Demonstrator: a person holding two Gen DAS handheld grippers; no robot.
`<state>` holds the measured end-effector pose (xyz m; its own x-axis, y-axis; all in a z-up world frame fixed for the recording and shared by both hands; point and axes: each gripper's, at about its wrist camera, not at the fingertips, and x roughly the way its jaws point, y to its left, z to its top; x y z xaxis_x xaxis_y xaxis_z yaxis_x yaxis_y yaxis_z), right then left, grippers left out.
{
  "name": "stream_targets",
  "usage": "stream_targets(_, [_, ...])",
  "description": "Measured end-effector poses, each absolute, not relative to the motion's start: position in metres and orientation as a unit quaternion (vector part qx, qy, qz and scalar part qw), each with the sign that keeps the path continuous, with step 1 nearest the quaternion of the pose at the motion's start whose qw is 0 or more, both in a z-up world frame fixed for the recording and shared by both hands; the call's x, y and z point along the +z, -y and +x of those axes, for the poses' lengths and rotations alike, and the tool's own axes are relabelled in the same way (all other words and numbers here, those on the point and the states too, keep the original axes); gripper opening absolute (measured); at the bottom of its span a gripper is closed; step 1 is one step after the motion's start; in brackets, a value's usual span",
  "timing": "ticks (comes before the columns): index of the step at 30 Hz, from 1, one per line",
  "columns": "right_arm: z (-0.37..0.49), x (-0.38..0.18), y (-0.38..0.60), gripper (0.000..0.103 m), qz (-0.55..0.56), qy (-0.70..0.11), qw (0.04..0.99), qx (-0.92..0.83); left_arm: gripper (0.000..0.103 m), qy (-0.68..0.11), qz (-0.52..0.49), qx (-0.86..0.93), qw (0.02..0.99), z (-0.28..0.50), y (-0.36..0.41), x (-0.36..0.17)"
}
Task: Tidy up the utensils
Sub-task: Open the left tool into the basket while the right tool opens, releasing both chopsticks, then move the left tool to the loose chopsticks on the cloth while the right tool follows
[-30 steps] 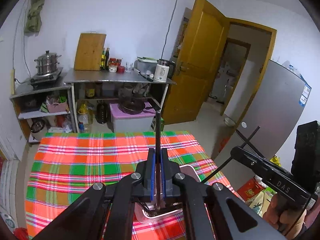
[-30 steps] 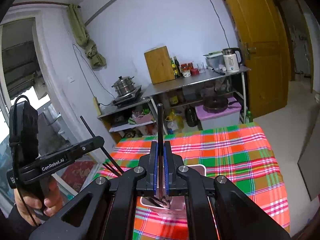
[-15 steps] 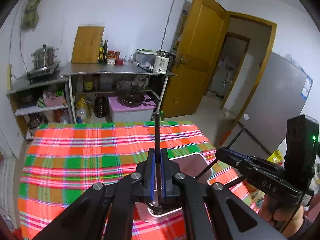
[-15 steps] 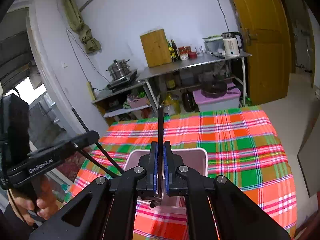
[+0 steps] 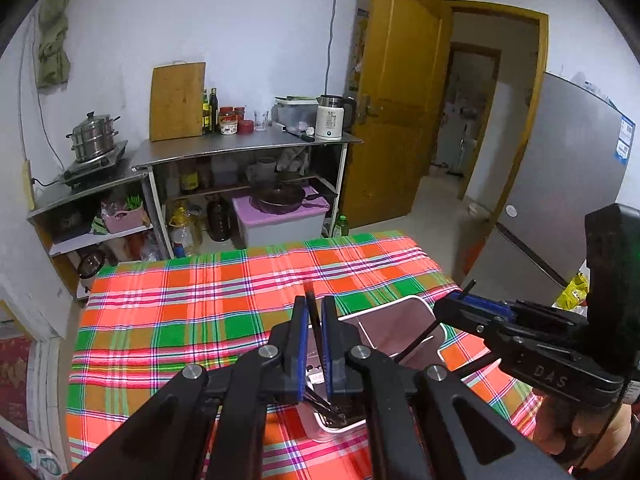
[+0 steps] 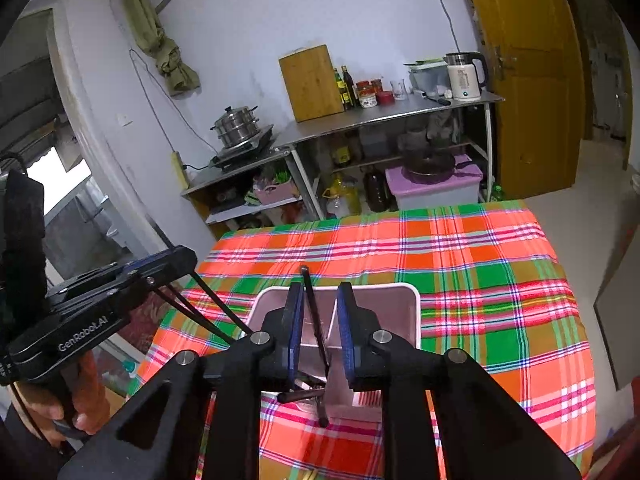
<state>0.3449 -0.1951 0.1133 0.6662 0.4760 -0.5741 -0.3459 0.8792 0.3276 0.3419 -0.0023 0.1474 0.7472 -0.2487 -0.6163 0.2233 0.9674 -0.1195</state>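
Observation:
A pink rectangular bin [image 5: 400, 320] [image 6: 400, 312] sits on the plaid-covered table, with dark utensils lying in its near end [image 5: 340, 416]. My left gripper [image 5: 314, 312] has its jaws slightly parted, and a black chopstick [image 5: 316, 328] leans loose between them, its lower end down in the bin. My right gripper [image 6: 318, 300] stands open over the bin, and a black chopstick [image 6: 314, 312] leans loose between its pads, its lower end down in the bin. In the left wrist view the right gripper [image 5: 460, 300] shows at the right; in the right wrist view the left gripper [image 6: 188, 260] shows at the left.
The red, green and orange plaid cloth [image 5: 200, 312] covers the table. Beyond its far edge stand steel shelves [image 5: 240, 152] with a cutting board, bottles, kettle and pots. A yellow door [image 5: 400, 100] and a grey fridge [image 5: 560, 200] are at the right.
Both grippers have tipped down over the bin. The right jaws have opened and the left jaws have parted; both chopsticks have slid down into the bin.

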Motion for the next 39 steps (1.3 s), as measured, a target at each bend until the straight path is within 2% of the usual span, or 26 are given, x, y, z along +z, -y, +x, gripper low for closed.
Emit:
stream_targets(5, [0.340,0.120,0.197,0.017,0.096,-0.333,0.910,0.227,0.006,-0.324,-0.032,-0.127,0.937,0.338,-0.003,0.153])
stream_targets(9, [0.334,0.127,0.201,0.017,0.097,-0.324,0.913,0.227,0.014,-0.307,-0.042,-0.133,0.941,0.331,-0.008,0.164])
stream_targets(17, [0.308,0.152,0.215,0.018,0.095,-0.297,0.924,0.221,0.014,-0.281,-0.061,-0.132,0.948,0.302,-0.022,0.185])
stream_targets(25, [0.247,0.169,0.235,0.018,0.102,-0.262,0.935,0.217,0.014,-0.257,-0.061,-0.130,0.956,0.243,-0.030,0.191])
stream_targets(39, [0.148,0.119,0.242,0.018,0.108,-0.293,0.926,0.211,0.014,-0.282,-0.076,-0.145,0.945,0.135,-0.026,0.127])
